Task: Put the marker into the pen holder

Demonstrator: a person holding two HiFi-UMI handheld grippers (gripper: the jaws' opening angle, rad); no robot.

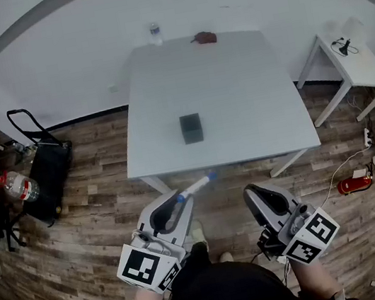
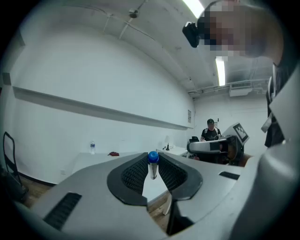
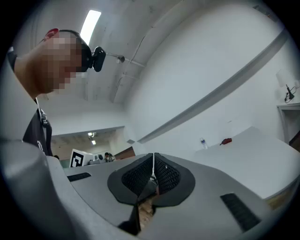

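Observation:
A white marker (image 1: 195,186) with a blue cap is pinched in my left gripper (image 1: 170,210), which I hold in front of the white table's (image 1: 241,129) near edge. In the left gripper view the marker (image 2: 153,165) stands between the ribbed pads, blue cap end toward the camera. The dark square pen holder (image 1: 192,128) stands on the table near its front middle, beyond the marker tip. My right gripper (image 1: 262,197) hangs to the right, level with the left one; its pads (image 3: 161,174) meet with nothing between them.
A water bottle (image 1: 155,33) and a small red-brown object (image 1: 205,37) sit at the table's far edge. A small white side table (image 1: 352,63) stands at the right, a black cart (image 1: 43,167) and clutter at the left. Another person (image 2: 210,130) stands far off.

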